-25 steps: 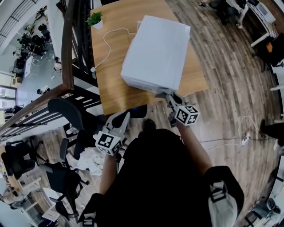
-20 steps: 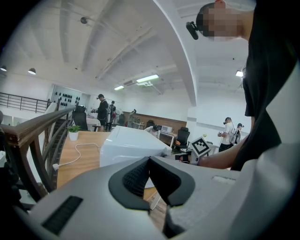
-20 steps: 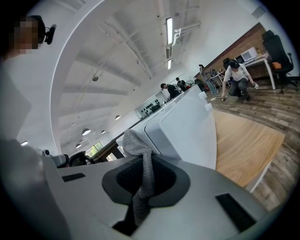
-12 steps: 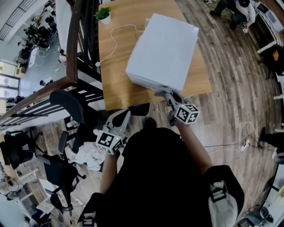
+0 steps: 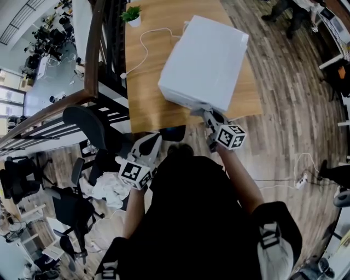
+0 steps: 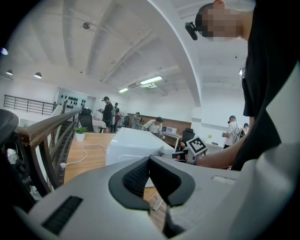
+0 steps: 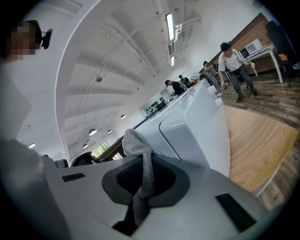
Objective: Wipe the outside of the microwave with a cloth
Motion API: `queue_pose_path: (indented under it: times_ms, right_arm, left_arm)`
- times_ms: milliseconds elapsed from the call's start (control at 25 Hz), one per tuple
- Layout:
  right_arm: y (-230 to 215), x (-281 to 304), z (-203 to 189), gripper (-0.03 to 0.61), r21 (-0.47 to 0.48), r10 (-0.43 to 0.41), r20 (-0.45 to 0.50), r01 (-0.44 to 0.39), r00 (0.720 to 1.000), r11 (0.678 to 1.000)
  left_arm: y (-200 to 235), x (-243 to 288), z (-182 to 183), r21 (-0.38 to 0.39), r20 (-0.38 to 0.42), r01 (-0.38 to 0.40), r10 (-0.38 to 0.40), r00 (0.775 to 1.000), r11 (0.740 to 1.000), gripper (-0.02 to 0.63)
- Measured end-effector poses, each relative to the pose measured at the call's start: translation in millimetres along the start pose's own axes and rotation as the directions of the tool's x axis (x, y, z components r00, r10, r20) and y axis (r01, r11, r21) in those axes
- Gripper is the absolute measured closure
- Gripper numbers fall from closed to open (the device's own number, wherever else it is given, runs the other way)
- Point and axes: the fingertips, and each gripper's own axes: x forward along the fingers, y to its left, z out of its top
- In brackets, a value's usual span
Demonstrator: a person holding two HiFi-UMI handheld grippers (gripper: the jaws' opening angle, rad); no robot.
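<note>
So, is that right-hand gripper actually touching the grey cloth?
Touching. The right gripper view shows the cloth pinched between the jaws of the right gripper, its end sticking out above them.

microwave (image 5: pixel 205 60) on table (image 5: pixel 143 106) | plant (image 5: pixel 132 15) at table's far-left corner | cloth (image 7: pixel 138 146) in right gripper (image 5: pixel 206 114) at microwave's near edge

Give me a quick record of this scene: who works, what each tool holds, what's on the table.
Worker: a person with a gripper in each hand
Microwave: white, on a wooden table
Right gripper: shut on a grey cloth, close by the Microwave's near side
Left gripper: shut, empty, held low away from the table
Also on table: small potted plant, white cord
</note>
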Motion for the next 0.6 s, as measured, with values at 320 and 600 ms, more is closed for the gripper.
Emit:
queue_pose_path:
  times_ms: [320,600]
  right_arm:
    - [12.0,18.2,-2.2,0.563,0.018,0.014,0.0,-0.014,1.0,1.0]
    - [22.9,36.5,-5.7,0.563,0.047,0.017,-0.001,-0.017,1.0,0.999]
  left_arm:
    - [13.0,-14.1,2.2,-0.008,0.024,-0.025,0.026,0.999,1.0,0.612]
    - [30.9,-26.1,4.5,-0.026,0.019,-0.049,0.049,0.999,0.998,0.612]
